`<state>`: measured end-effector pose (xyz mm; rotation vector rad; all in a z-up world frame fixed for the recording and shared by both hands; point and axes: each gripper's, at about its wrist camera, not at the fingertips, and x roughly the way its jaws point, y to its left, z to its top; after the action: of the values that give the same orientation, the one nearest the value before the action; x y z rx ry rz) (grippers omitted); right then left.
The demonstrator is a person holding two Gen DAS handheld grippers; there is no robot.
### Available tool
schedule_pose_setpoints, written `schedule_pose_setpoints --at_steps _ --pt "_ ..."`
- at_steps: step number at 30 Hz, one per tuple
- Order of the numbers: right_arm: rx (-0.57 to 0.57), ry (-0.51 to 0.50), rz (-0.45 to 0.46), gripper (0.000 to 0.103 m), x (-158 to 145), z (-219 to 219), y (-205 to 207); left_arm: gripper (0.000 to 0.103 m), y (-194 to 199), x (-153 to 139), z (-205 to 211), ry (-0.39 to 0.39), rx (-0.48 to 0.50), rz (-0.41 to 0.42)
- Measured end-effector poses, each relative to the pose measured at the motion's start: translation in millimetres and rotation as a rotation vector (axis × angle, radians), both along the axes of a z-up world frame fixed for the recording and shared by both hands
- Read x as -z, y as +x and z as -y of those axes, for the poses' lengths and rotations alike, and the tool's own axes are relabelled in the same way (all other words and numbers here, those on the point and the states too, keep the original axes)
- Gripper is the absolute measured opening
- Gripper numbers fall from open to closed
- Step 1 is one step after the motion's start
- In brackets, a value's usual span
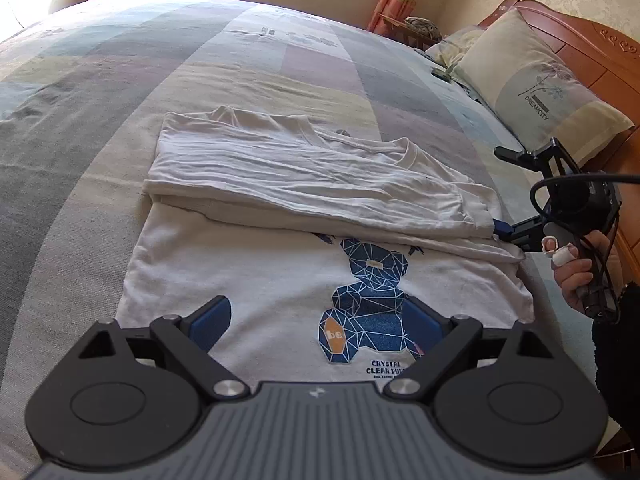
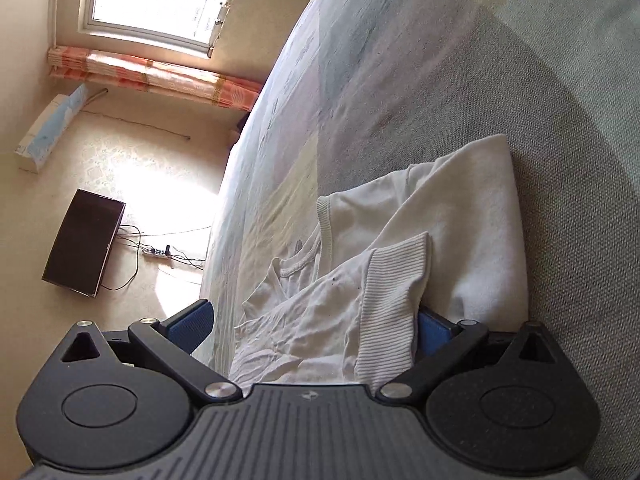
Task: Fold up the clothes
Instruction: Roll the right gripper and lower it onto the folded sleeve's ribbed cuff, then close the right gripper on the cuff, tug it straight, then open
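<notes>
A white long-sleeved shirt (image 1: 248, 272) with a blue geometric bear print (image 1: 368, 308) lies flat on the bed. Its sleeves (image 1: 304, 176) are folded across the chest. My left gripper (image 1: 318, 322) hovers open over the shirt's lower part, its fingers either side of the bear. A hand (image 1: 580, 276) holds my right gripper (image 1: 508, 234) at the shirt's right edge, by the sleeve end. In the right wrist view that gripper (image 2: 314, 326) is open, with the ribbed cuff (image 2: 396, 304) and the sleeve cloth lying between its fingers, the cuff against the right finger (image 2: 434, 330).
The shirt rests on a pastel patchwork bedcover (image 1: 120, 80). A pillow (image 1: 536, 80) leans on the wooden headboard (image 1: 600, 44) at the right. Beyond the bed's far side, the floor holds a black box (image 2: 84, 240) and a power strip (image 2: 158, 252) with cables.
</notes>
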<state>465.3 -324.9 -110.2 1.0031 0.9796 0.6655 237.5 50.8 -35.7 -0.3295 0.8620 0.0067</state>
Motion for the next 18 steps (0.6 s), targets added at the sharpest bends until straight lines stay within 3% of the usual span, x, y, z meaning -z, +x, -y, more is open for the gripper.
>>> schedule_pose_setpoints --at_steps 4,6,9,11,13,18 --pt "-0.014 0.029 0.057 0.103 -3 -2 -9 0.092 1 8 -5 -0.018 -0.01 -0.022" --pt "0.003 -0.007 0.049 0.1 4 -1 -5 0.092 1 8 -6 -0.021 -0.002 -0.017" --pt "0.014 -0.072 0.032 0.074 9 7 -4 0.092 -2 10 -11 -0.032 0.014 -0.013" --pt "0.029 -0.135 -0.007 0.031 13 11 -6 0.092 -2 13 -15 -0.039 0.007 -0.022" --pt "0.051 -0.173 -0.046 0.006 18 14 -8 0.092 -1 16 -21 -0.054 0.004 -0.024" --pt "0.062 -0.231 0.026 0.006 -11 6 -19 0.092 -2 16 -30 -0.071 0.013 -0.012"
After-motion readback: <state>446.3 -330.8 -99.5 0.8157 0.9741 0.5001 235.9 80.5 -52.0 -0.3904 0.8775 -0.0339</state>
